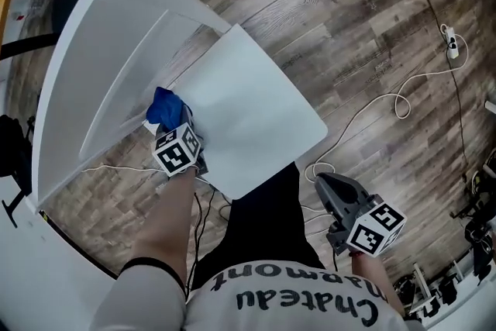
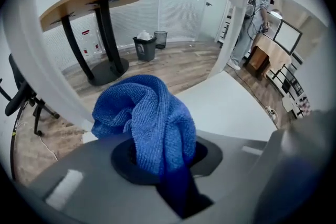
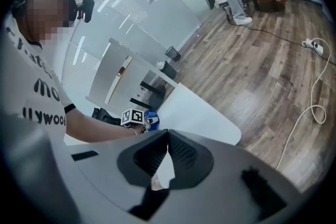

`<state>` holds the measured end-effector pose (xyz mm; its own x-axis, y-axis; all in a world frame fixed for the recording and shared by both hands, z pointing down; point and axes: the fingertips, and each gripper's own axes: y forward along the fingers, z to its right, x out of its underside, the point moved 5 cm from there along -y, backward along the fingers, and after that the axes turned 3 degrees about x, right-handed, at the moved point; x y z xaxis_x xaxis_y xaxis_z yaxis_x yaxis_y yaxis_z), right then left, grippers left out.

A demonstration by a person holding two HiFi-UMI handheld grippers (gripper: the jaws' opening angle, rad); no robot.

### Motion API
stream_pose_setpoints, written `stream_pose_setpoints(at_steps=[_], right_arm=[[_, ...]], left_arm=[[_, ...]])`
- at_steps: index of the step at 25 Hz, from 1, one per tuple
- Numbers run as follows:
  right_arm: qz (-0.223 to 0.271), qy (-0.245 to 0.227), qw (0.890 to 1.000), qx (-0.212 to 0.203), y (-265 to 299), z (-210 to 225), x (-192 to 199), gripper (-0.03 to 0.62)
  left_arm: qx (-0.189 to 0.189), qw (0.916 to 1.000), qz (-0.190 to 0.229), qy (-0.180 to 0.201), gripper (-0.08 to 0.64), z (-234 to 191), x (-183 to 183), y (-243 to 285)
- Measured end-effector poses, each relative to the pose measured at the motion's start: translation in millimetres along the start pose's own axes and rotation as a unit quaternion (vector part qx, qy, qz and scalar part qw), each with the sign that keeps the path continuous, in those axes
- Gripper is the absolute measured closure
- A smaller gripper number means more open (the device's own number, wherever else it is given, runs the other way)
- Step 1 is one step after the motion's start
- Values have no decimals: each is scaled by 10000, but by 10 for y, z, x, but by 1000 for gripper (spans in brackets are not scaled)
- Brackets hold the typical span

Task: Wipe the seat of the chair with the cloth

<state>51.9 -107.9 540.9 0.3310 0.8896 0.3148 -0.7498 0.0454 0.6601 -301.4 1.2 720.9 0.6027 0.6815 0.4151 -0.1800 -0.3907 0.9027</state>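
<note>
Head view, starting closest in: the right gripper [image 1: 324, 184] hangs over the wood-plank floor [image 1: 364, 27] just off the near right edge of the flat white chair seat [image 1: 256, 108]. It isn't touching the seat, and its jaws are pressed together at the tips, holding nothing.

A bit further in on the left, the left gripper [image 1: 172, 128] is clamped on a bunched-up blue microfibre cloth [image 1: 163, 106]. The cloth sits at the seat's left edge, tucked right up against the white slatted chair back [image 1: 93, 81]. From the cloth out to the rounded right corner it's all bare seat, so there's lots of open surface on that side.

On the floor right of the seat, a white cable [image 1: 387, 101] loops around and runs to a white power strip [image 1: 453, 43] further off.

Left gripper view gives you the room past the chair. A round wooden table on black legs [image 2: 89, 0] stands far left, with two black bins [image 2: 146, 47] by the white blinds. A person [image 2: 257, 18] is standing at a desk way off on the right.
</note>
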Motion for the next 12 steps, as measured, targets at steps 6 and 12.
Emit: stream_pose_setpoints(at_steps=[6, 12], right_arm=[[273, 288, 9991, 166, -18, 161, -110, 577], [406, 439, 9981, 158, -58, 254, -93, 577]], left_arm=[[434, 9989, 52, 182, 457, 506, -307, 247], [965, 9940, 44, 514, 457, 1014, -541, 418]])
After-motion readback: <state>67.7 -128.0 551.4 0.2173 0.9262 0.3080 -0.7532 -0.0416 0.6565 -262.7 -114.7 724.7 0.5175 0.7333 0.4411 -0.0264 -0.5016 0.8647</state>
